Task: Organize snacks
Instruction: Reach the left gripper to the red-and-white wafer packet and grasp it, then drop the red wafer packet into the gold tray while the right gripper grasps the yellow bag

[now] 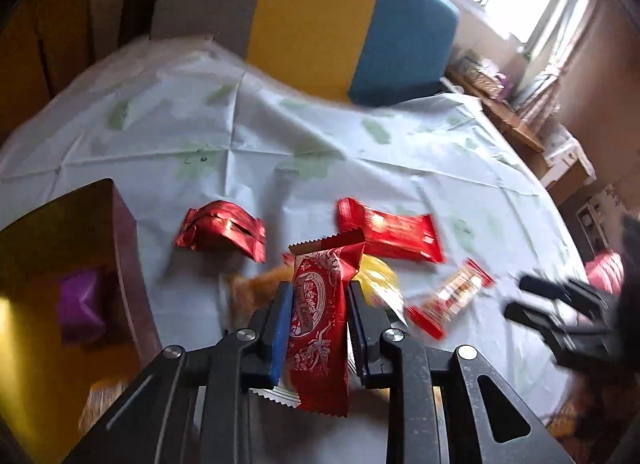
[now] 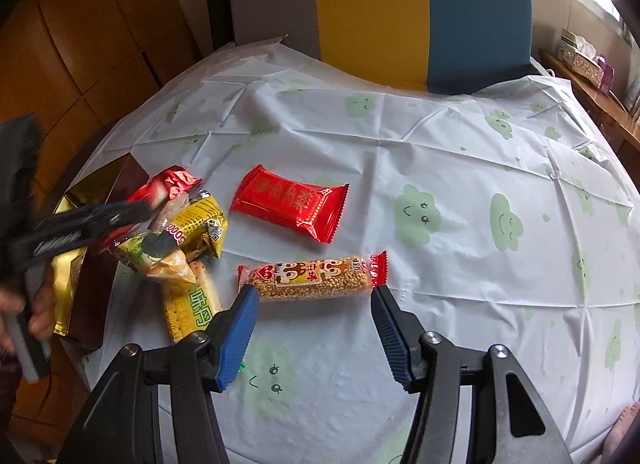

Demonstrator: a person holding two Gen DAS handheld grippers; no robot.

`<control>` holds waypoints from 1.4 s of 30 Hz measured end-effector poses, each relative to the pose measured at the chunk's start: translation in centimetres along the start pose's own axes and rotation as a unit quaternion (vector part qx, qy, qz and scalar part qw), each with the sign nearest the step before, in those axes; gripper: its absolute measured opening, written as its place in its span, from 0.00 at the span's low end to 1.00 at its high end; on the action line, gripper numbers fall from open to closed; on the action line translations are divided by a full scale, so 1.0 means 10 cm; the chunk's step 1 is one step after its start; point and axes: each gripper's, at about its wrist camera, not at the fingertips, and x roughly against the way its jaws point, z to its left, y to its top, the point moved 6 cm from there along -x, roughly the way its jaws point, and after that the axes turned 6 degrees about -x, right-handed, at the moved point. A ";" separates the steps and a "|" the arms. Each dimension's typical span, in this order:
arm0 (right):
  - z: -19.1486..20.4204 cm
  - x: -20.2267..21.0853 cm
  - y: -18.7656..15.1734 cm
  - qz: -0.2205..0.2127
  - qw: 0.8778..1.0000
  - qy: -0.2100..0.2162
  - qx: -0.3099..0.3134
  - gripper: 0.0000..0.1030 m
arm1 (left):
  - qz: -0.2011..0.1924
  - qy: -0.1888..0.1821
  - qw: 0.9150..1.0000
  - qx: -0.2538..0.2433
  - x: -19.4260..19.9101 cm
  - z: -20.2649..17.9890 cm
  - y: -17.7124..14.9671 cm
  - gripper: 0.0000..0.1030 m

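Surface: white plastic tablecloth (image 2: 400, 152) with pale green smiling clouds, creased; chair back (image 2: 380, 12) in grey, yellow and blue stood behind it.
Left gripper (image 1: 318, 316): clamped on a red wrapper (image 1: 320, 328) with white ornate print, lifted off the cloth.
Wrapper look: glossy red foil, zigzag sealed ends, oval white emblem; lettering too blurred to read.
Wrapper axis: long axis ran along the fingers, one end pointing away from the camera.
Box (image 1: 80, 264): gold-lined, dark maroon walls, at the table's left edge; a purple packet (image 1: 80, 304) lay inside.
Right gripper (image 2: 314, 292): jaws wide, nothing between them, low over the cloth.
Grain bar (image 2: 312, 276): clear wrap, red ends, cartoon label with Chinese characters; lay crosswise just ahead of the right fingertips.
Red packet (image 2: 292, 208): flat, gold Chinese characters, beyond the bar, angled down to the right.
Yellow bags (image 2: 188, 248): heaped beside the box, "500" partly readable.
Folded red foil packet (image 1: 220, 234): on the cloth near the box.
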 end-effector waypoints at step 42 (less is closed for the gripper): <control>1.23 -0.63 0.18 0.057 0.994 0.097 -0.014 0.41 | -0.041 0.064 0.992 -0.098 0.24 -0.55 -1.58 0.29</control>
